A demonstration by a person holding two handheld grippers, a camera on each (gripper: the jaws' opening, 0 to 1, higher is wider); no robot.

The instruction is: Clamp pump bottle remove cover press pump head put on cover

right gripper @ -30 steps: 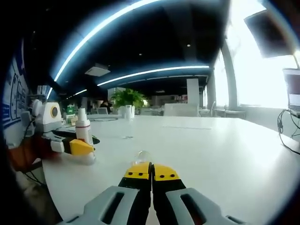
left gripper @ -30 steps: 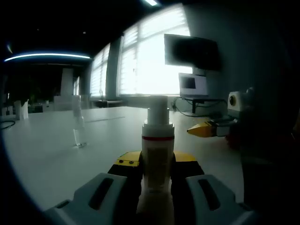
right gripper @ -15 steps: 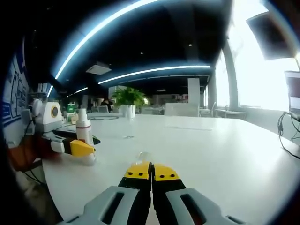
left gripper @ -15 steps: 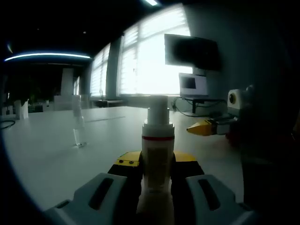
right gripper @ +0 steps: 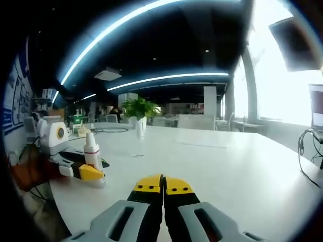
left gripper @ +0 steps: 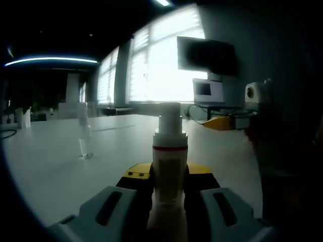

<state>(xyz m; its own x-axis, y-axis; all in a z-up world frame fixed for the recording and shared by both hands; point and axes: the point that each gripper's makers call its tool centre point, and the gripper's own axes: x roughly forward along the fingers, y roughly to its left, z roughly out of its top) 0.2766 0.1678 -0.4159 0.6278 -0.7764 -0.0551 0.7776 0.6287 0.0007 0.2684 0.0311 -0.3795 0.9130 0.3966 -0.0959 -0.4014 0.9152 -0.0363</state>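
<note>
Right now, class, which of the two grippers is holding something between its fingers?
The left gripper: its fingers clamp the pump bottle upright on the white table. The right gripper has its fingers shut together with nothing between them.

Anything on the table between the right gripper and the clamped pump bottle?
No: the right gripper view shows bare white table between the right gripper and the pump bottle.

Over the last second the right tongs (left gripper: 218, 123) rose off the white surface (left gripper: 60, 166); in the left gripper view their yellow tip climbed from beside the pump bottle's (left gripper: 170, 161) collar to level with its pump head. The right gripper view lifted too, and the bottle and left tongs (right gripper: 91, 172) sat lower there.
</note>
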